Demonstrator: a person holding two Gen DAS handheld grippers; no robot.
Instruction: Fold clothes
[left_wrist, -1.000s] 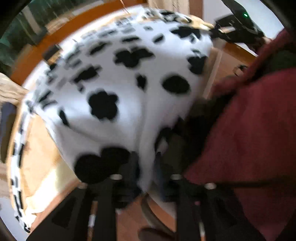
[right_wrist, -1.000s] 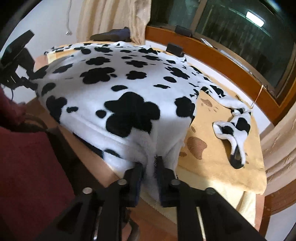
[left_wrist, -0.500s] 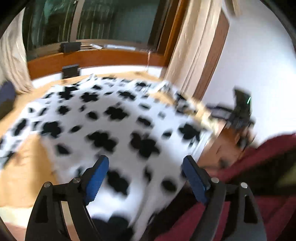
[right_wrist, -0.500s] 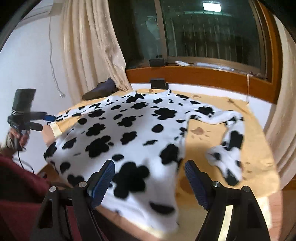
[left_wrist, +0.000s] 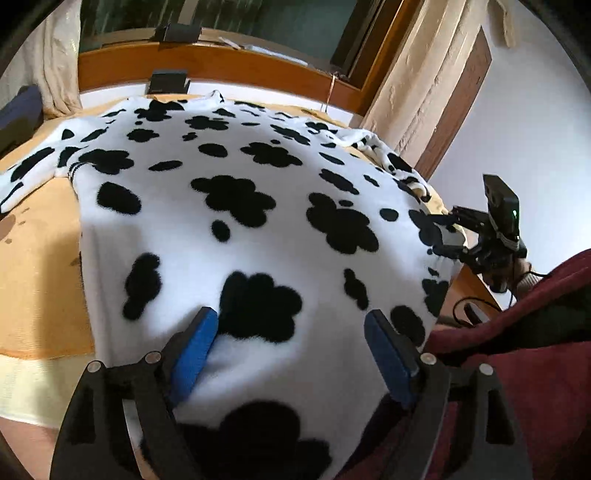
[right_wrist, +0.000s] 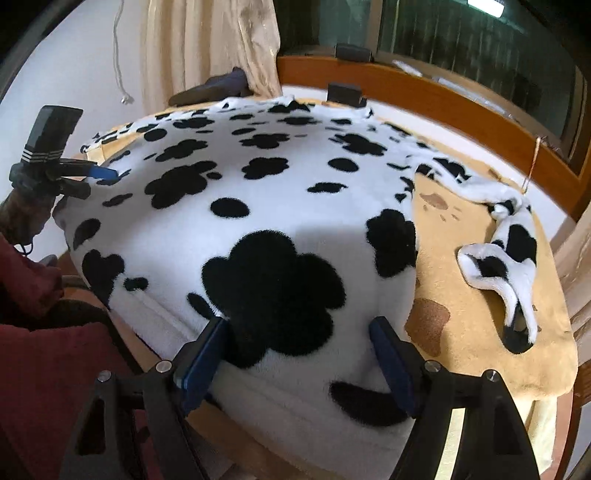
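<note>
Both tongs, left (left_wrist: 288, 350) and right (right_wrist: 297, 354), stand wide apart, gripping nothing, above the near edge of the spotted fleece (left_wrist: 258, 229) spread on the table (right_wrist: 480, 295).

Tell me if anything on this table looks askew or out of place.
The cow-print garment lies mostly flat, but its sleeve trails sideways across the tan cloth, twisted and bunched, and its near hem overhangs the table edge.

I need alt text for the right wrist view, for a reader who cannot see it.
A white fleece garment with black spots lies spread on a tan blanket, with the open right gripper above its near edge. One sleeve trails to the right, and the left gripper is at the far left.
</note>
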